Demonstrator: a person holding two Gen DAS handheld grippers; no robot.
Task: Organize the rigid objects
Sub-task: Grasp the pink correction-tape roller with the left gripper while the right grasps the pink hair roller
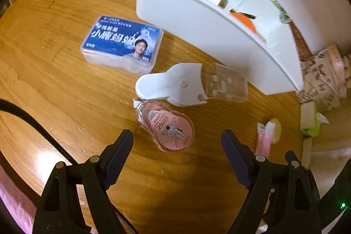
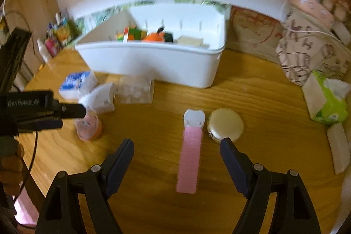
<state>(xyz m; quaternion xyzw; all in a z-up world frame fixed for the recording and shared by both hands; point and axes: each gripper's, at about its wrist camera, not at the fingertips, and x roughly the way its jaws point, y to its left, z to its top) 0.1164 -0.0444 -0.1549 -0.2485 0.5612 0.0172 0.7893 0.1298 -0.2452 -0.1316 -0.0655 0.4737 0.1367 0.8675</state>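
Jaws of both grippers stand apart, empty. Left gripper (image 1: 176, 137) hangs over the tape (image 1: 170, 127), seemingly the nearer target, its long axis running away toward the bin (image 1: 197, 36). Right gripper (image 2: 176, 146) straddles the comb (image 2: 189, 159), lying lengthwise mid-bench.

One white bin (image 2: 153, 62), two correction tape dispensers (image 1: 169, 126), one floss box (image 1: 120, 43), one pink comb (image 2: 189, 155).

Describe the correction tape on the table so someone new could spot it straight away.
Start at the white bin at the back of the wooden table. In front of it lie a blue-labelled box and a white and clear plastic dispenser; the correction tape lies just nearer than the dispenser, ahead of the left gripper. It is the only pink, see-through teardrop-shaped piece, with an astronaut drawing on top.
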